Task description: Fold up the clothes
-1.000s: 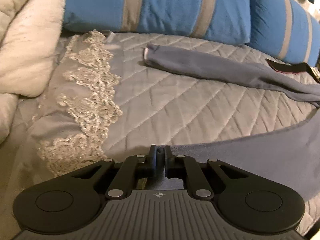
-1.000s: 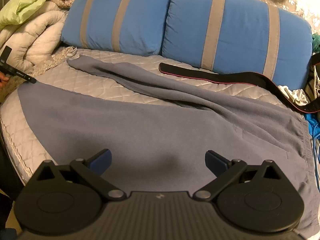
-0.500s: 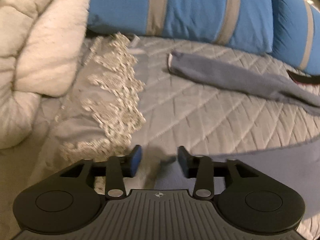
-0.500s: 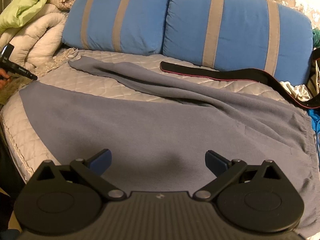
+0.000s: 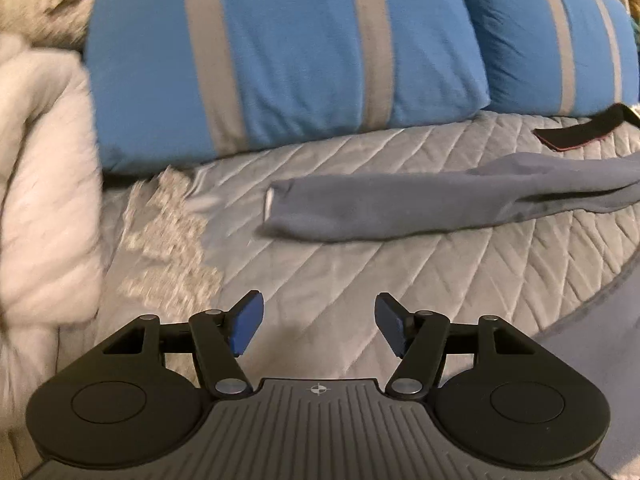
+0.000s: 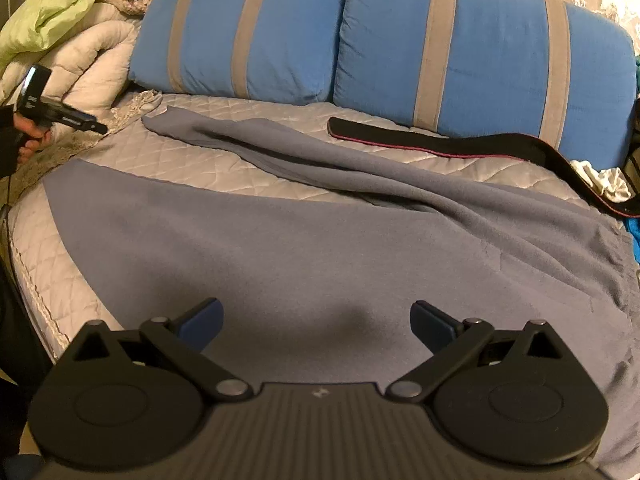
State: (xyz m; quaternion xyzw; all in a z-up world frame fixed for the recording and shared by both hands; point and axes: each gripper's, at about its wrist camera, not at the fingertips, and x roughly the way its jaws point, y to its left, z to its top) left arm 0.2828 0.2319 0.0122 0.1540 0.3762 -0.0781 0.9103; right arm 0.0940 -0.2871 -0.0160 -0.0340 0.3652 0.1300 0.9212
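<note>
Quilted grey bed cover [image 6: 208,164], two blue pillows with grey stripes [image 6: 480,48]; pale bundled duvet [image 5: 44,184], warm dim light

Two blue pillows with grey stripes lean at the head of the bed: the left pillow [image 6: 244,36] and the right pillow [image 6: 484,52]. Each shows at least two grey stripes.

One grey-blue garment [image 6: 304,248] lies spread on the bed, with one long sleeve [image 5: 400,208] stretched out from it.

One black strap with a red edge [image 6: 440,144] lies below the pillows.

One quilted grey bedspread [image 5: 380,280] covers the bed.

One white puffy comforter [image 6: 96,64] is bunched at the left, with one light green cloth [image 6: 52,12] on top of it.

One small white cloth [image 6: 600,184] sits at the right edge.

Two grippers are in view: the left gripper [image 5: 318,326] and the right gripper [image 6: 316,320], each with two blue-padded fingers.
</note>
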